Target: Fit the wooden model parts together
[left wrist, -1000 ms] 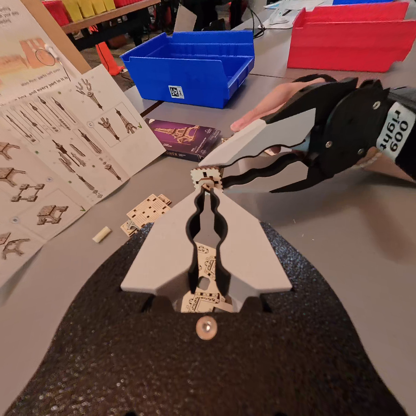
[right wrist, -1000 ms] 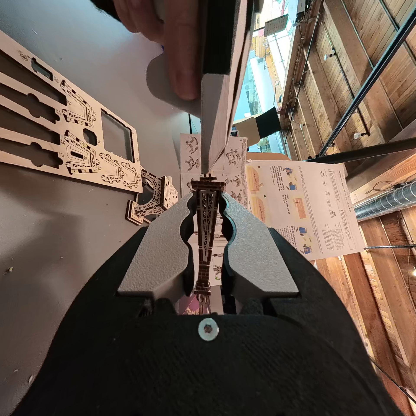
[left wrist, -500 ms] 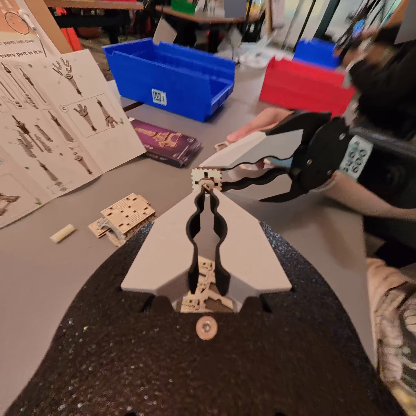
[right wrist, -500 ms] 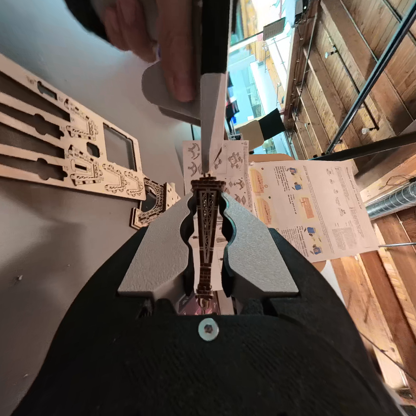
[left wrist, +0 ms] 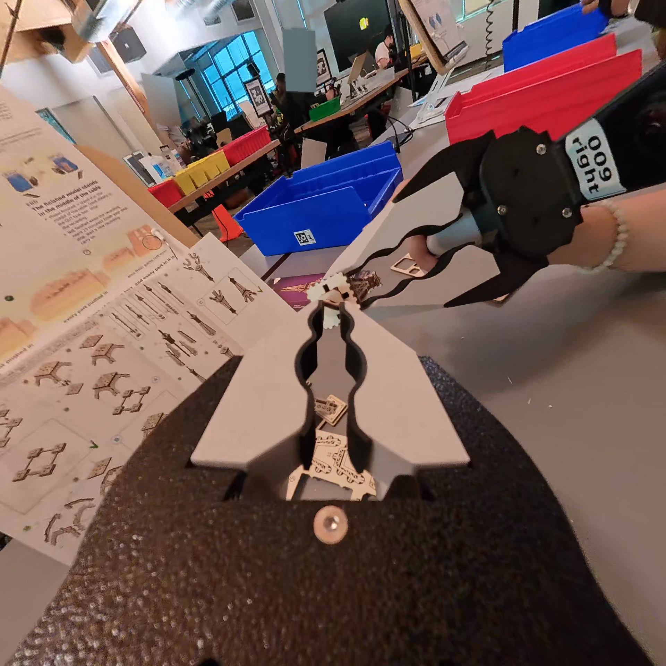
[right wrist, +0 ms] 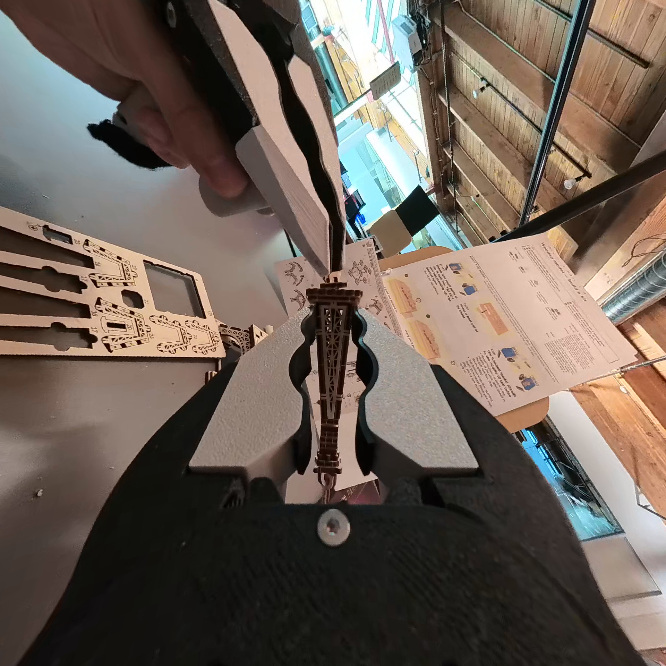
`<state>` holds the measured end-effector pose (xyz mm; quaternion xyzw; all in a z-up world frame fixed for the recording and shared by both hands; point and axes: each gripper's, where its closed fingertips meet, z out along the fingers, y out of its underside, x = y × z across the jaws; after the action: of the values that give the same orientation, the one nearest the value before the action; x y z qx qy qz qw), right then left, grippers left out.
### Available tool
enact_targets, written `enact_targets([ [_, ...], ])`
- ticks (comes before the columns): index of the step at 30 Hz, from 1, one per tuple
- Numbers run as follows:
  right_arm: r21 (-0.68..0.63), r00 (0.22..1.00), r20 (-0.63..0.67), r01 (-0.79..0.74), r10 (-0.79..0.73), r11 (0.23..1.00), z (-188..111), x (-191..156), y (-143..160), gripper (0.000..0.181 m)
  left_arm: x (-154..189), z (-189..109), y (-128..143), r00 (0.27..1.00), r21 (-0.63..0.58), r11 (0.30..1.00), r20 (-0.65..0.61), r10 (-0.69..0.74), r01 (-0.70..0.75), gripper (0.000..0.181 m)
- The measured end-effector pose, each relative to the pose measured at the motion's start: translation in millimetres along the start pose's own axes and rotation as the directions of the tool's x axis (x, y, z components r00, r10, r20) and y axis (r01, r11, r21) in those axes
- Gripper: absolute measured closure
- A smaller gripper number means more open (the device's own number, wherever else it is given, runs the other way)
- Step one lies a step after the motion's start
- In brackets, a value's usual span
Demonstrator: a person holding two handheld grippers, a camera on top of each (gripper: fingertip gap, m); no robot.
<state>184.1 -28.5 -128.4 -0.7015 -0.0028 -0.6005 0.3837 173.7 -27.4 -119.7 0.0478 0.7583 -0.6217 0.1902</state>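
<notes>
My left gripper is shut on a small pale wooden square plate held at its fingertips. My right gripper is shut on a dark lattice wooden tower spire, wide end forward. The plate touches the spire's wide end. In the left wrist view the right gripper comes in from the right with the spire at its tip. In the right wrist view the left gripper comes down from the top, held by a hand. Both are held above the grey table.
A wooden sheet of punched-out parts and a tower base piece lie on the table. Instruction sheets stand at the left. A purple box, a blue bin and a red bin sit beyond. Both grippers' tips are close together, under 4 cm apart.
Both grippers stay joined tip to tip. The left gripper has tilted upward and rolled, so the plate now sits turned at an angle. The right gripper holds the spire as before.
</notes>
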Motion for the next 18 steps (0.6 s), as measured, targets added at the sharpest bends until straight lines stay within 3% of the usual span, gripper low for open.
enact_targets([
  [9, -0.033, 0.996, 0.081, 0.026, -0.024, 0.999, 3, -15, 3, 0.166, 3, -3, 17, 0.995, -0.133, 0.989, -0.07, -0.077, 0.067, 0.176],
  [13, -0.014, 0.996, 0.081, -0.024, 0.025, 1.0, 2, -13, 2, 0.166, 3, -4, 13, 0.993, -0.099, 0.992, -0.08, -0.092, 0.084, 0.176],
  [18, -0.028, 0.995, 0.102, -0.011, 0.014, 1.0, 4, -19, 5, 0.166, 2, -4, 21, 0.989, -0.145, 0.984, -0.092, -0.119, 0.104, 0.176],
])
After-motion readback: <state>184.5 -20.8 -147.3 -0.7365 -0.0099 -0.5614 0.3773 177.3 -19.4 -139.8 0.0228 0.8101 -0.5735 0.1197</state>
